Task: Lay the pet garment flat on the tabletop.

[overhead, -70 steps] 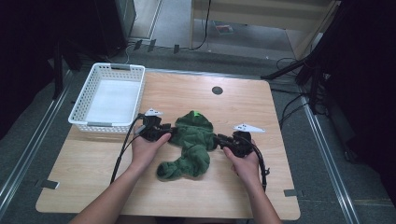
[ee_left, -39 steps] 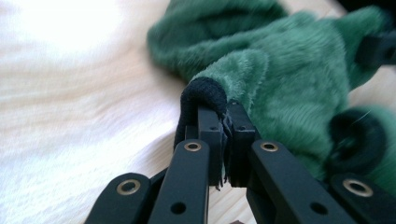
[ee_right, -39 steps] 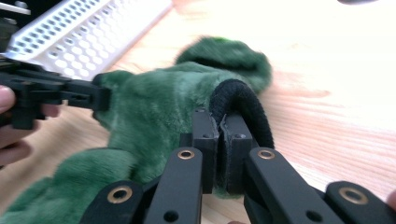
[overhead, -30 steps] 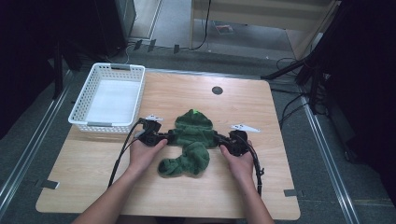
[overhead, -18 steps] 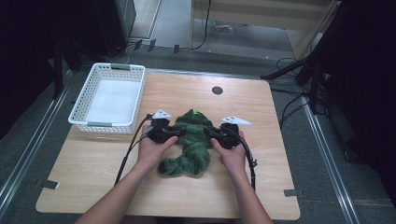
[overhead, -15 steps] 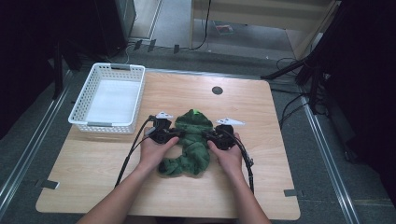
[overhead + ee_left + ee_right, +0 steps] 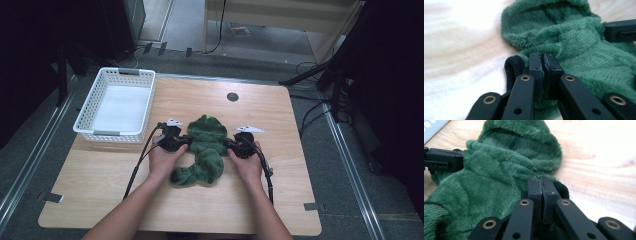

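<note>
A green fleece hooded garment (image 7: 205, 145) lies bunched in the middle of the wooden table (image 7: 90, 195), hood away from me. My left gripper (image 7: 183, 142) pinches its left side, and in the left gripper view the jaws (image 7: 543, 57) have just been closing and meet on the fleece (image 7: 574, 40) beside a black cuff (image 7: 512, 67). My right gripper (image 7: 230, 144) pinches the right side. Its jaws (image 7: 540, 180) have also just been closing and sit tight on the fleece (image 7: 486, 177) next to a black cuff (image 7: 562, 187). Each gripper view shows the other gripper across the garment.
A white plastic basket (image 7: 112, 134) stands at the table's left rear with nothing visible in it. A small black round hole (image 7: 232, 96) sits near the far edge. Cables trail from both grippers toward me. Bare wood lies in front of and to the right of the garment.
Both hands have slid inward toward each other from the garment's outer sides, and the garment now looks narrower and more bunched. Both pairs of jaws have closed on the fleece.
</note>
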The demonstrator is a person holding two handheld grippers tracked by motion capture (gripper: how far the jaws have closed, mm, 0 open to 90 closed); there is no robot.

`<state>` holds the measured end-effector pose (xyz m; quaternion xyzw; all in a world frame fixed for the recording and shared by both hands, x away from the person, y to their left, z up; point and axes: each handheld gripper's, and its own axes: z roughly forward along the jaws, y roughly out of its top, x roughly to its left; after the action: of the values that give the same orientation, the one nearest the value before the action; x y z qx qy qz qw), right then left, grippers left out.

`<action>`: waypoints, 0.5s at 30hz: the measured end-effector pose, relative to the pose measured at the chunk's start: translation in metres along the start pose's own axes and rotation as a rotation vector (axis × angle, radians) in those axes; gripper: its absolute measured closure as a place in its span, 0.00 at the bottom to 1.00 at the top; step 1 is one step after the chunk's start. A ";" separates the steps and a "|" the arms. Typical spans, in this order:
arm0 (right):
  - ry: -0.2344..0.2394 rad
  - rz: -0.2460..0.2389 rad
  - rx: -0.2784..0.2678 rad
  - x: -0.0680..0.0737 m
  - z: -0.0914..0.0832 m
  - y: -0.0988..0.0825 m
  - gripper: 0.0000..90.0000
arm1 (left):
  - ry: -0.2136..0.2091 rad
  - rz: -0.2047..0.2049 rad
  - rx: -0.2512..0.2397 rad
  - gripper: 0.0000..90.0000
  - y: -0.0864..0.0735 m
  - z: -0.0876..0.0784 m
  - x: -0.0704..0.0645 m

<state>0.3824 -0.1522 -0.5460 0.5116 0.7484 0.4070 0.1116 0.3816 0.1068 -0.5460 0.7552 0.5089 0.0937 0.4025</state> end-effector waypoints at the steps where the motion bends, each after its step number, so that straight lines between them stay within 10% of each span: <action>1: -0.002 0.003 0.000 -0.001 0.002 0.002 0.99 | 0.009 -0.004 0.001 0.97 0.003 0.002 0.001; 8: -0.039 0.007 0.003 -0.001 0.016 0.017 0.99 | 0.004 -0.034 0.006 0.98 0.014 0.009 0.011; 15: 0.024 -0.008 -0.068 0.015 -0.014 0.022 0.73 | -0.009 0.009 -0.091 0.64 0.002 -0.029 0.000</action>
<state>0.3818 -0.1432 -0.5172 0.4998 0.7373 0.4380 0.1216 0.3670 0.1212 -0.5262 0.7387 0.4990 0.1151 0.4382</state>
